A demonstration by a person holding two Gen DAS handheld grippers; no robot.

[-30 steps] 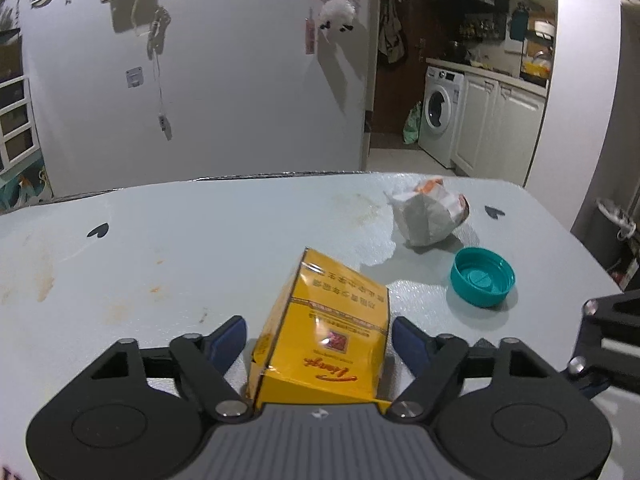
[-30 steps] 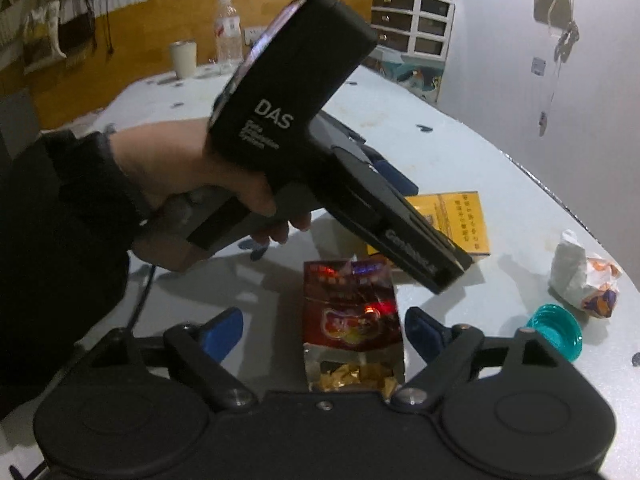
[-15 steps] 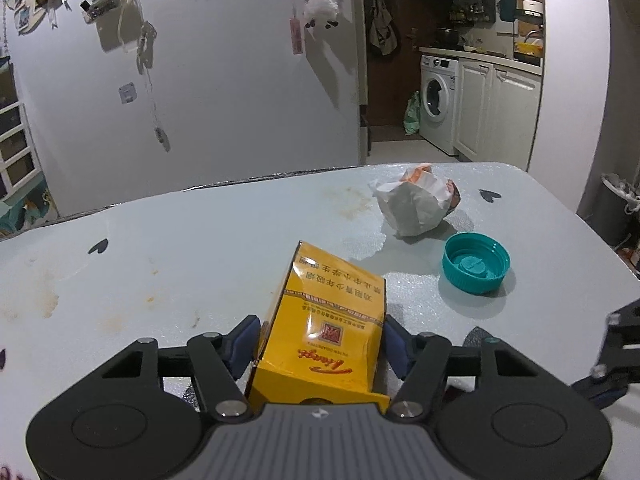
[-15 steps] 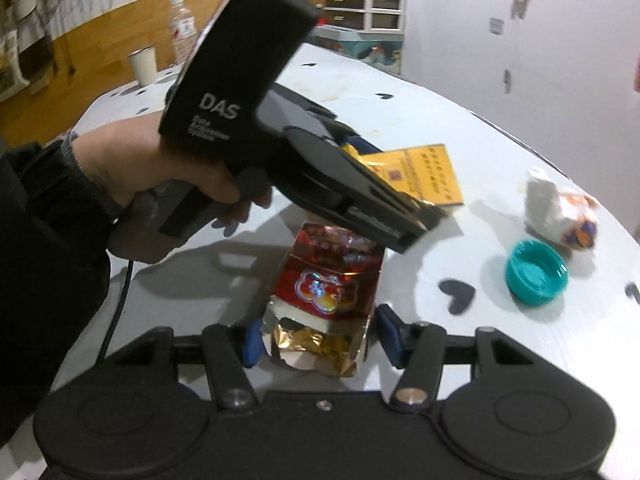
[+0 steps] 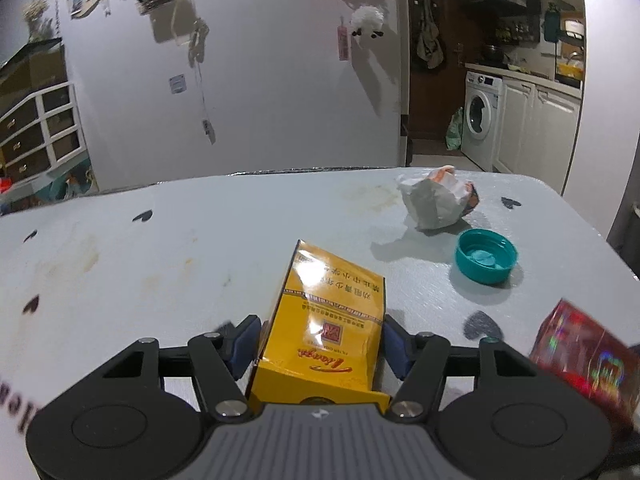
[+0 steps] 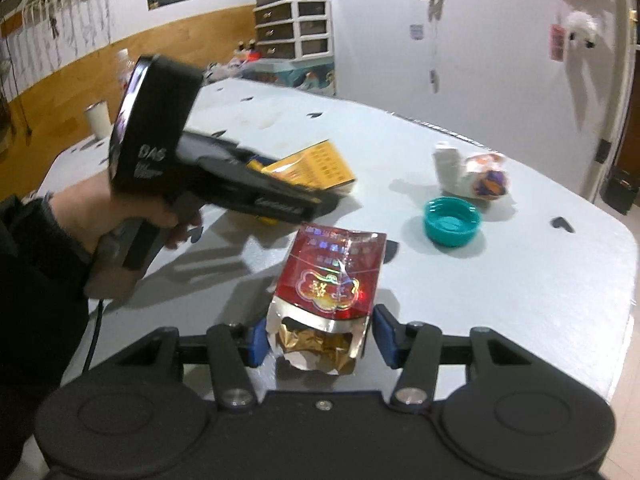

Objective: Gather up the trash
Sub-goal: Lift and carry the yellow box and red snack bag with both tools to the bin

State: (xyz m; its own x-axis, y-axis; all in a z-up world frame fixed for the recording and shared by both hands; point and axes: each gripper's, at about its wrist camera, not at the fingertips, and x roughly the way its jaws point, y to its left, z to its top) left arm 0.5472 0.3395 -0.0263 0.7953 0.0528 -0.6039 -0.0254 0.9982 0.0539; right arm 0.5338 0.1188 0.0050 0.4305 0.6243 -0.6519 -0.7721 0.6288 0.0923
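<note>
yellow cardboard pack [image 5: 326, 334] sits clamped in the left gripper [image 5: 320, 340] jaws; the right gripper [image 6: 318, 338] pinches a torn red packet [image 6: 330, 284] above the table [image 6: 500, 288]. crinkly foil could slip free, or the pack crush.

A pale wall [image 5: 260, 92] is standing behind the white table [image 5: 160, 240], trinkets hanging on it. A washing machine [image 5: 480, 120] is sitting in the kitchen beyond, and white drawers [image 6: 296, 28] are lining the wood-panelled side.
</note>
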